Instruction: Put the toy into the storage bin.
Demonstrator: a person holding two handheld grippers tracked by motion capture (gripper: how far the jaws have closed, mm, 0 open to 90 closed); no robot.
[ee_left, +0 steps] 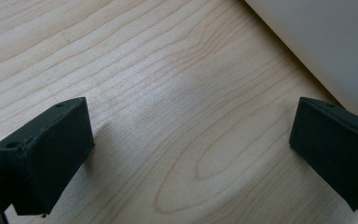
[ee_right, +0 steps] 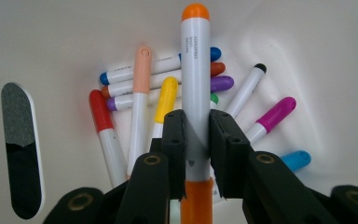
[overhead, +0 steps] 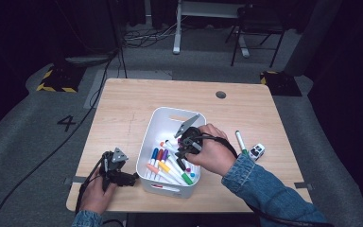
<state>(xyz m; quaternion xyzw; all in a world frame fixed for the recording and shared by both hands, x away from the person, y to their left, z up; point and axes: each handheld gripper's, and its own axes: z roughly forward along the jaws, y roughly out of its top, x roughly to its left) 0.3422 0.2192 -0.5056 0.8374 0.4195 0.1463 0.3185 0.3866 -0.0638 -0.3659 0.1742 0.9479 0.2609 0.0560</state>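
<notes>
Placing the orange-capped marker [ee_right: 195, 70] into the white bin [overhead: 156, 120] is the step in hand: the right gripper [ee_right: 196, 140] has its jaws clamped on the marker's barrel, holding it above the markers already lying in the bin. Lower it until it lies close over the pile, then open the jaws fully so it drops flat. The left gripper [ee_left: 186, 154], jaws wide apart and empty, rests on the table [ee_left: 144, 70] just beside the bin's wall; keep it clear.
</notes>
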